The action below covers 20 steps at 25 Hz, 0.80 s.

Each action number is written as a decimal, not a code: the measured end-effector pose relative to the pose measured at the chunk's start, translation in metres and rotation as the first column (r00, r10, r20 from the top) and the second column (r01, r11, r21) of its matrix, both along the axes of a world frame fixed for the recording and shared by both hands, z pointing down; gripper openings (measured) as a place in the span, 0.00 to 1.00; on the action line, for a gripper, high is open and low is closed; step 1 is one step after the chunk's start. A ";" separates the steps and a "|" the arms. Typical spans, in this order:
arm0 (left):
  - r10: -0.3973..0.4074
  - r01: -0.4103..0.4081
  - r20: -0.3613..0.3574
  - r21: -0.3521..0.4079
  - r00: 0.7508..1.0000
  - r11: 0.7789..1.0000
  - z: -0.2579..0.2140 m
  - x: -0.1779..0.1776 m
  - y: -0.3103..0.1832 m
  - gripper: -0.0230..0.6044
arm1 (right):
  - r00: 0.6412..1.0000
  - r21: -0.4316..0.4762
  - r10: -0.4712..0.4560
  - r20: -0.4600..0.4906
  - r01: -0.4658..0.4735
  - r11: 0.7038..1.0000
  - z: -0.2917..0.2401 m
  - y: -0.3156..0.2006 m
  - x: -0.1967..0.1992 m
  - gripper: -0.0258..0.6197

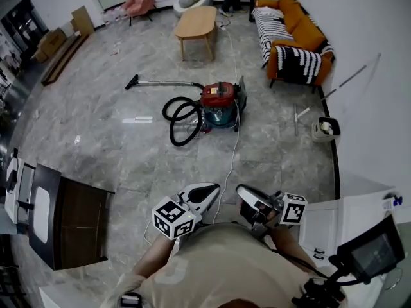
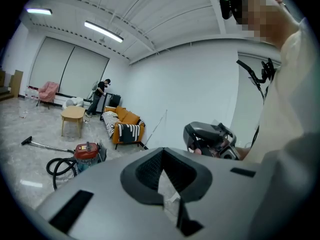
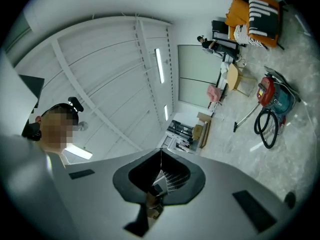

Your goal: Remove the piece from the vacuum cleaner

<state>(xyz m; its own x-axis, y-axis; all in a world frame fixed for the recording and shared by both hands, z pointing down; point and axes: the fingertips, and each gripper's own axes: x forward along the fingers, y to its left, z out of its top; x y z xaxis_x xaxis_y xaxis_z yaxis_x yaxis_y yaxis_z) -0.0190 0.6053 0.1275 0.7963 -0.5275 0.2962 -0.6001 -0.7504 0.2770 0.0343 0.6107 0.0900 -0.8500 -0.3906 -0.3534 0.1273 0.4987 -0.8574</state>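
Wide open marble floor (image 1: pixel 115 146) all round the vacuum cleaner (image 1: pixel 220 102), with plenty of free room on its near side. Beyond it stands the wooden coffee table (image 1: pixel 196 23). Off to its right, the orange sofa (image 1: pixel 292 34) backs onto the white wall (image 1: pixel 372 95). Well to its near left is a dark cabinet (image 1: pixel 70 213). The black hose (image 1: pixel 182 119) coils at its left flank, the wand (image 1: pixel 164 82) lies flat on the floor further left, and a white cable (image 1: pixel 232 153) trails from it toward the person. The left gripper (image 1: pixel 212 190) and right gripper (image 1: pixel 243 191) sit side by side, well short of the vacuum cleaner on its near side, both with jaws pressed together and nothing between them
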 end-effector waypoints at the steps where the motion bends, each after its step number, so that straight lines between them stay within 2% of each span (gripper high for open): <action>1: 0.002 -0.002 -0.002 -0.002 1.000 1.000 0.001 -0.005 -0.005 0.04 | 1.000 -0.015 0.006 -0.001 -0.006 1.000 0.003 -0.004 -0.003 0.04; 5: 0.007 -0.007 -0.024 -0.012 1.000 1.000 0.004 -0.034 -0.028 0.04 | 0.999 -0.063 0.040 0.009 -0.040 0.997 0.008 -0.028 -0.023 0.04; 9: 0.027 -0.027 -0.050 -0.005 0.998 1.000 0.001 -0.068 -0.056 0.04 | 0.998 -0.067 0.069 -0.009 -0.069 0.995 0.005 -0.054 -0.056 0.04; 15: 0.012 -0.010 -0.089 0.023 0.996 1.000 -0.008 -0.137 -0.097 0.04 | 0.993 -0.079 0.070 -0.090 -0.078 0.994 0.005 -0.079 -0.116 0.04; 20: 0.007 -0.005 -0.112 0.018 0.994 1.000 -0.014 -0.172 -0.126 0.04 | 0.985 -0.050 0.111 -0.129 -0.118 0.992 -0.012 -0.102 -0.140 0.04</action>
